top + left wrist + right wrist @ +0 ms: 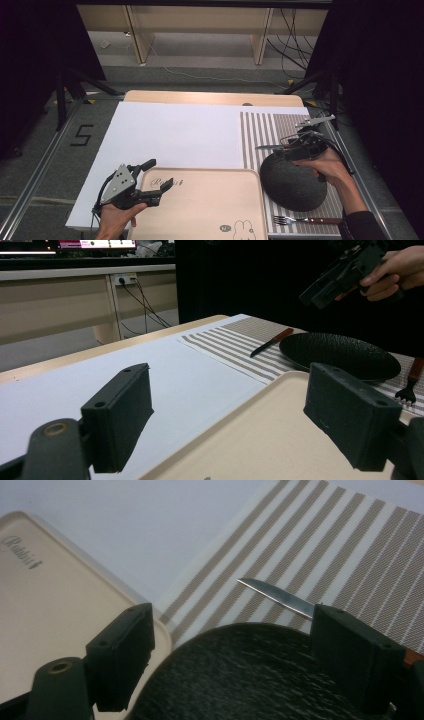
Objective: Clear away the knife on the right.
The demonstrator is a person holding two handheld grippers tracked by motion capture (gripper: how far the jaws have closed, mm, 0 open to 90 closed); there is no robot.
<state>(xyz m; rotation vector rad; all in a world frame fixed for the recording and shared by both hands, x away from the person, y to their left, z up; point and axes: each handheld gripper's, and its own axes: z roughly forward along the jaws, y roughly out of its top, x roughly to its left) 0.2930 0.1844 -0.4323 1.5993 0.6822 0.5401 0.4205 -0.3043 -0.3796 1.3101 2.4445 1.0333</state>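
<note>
Left tongs (161, 174) sit spread apart over the beige tray's (200, 210) far left corner; right tongs (285, 144) hover above the black plate (292, 182). Left gripper view: knife (271, 342) just behind the plate on the striped mat (225, 342). Right gripper view: jaws wide apart over the plate's rim.

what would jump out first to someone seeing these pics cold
The black plate on the striped mat at the table's right, with the right claw open just above its far rim. Next, the beige tray at the near edge, where the open left claw hovers over its left corner. A knife lies beyond the plate, a fork before it.
</note>
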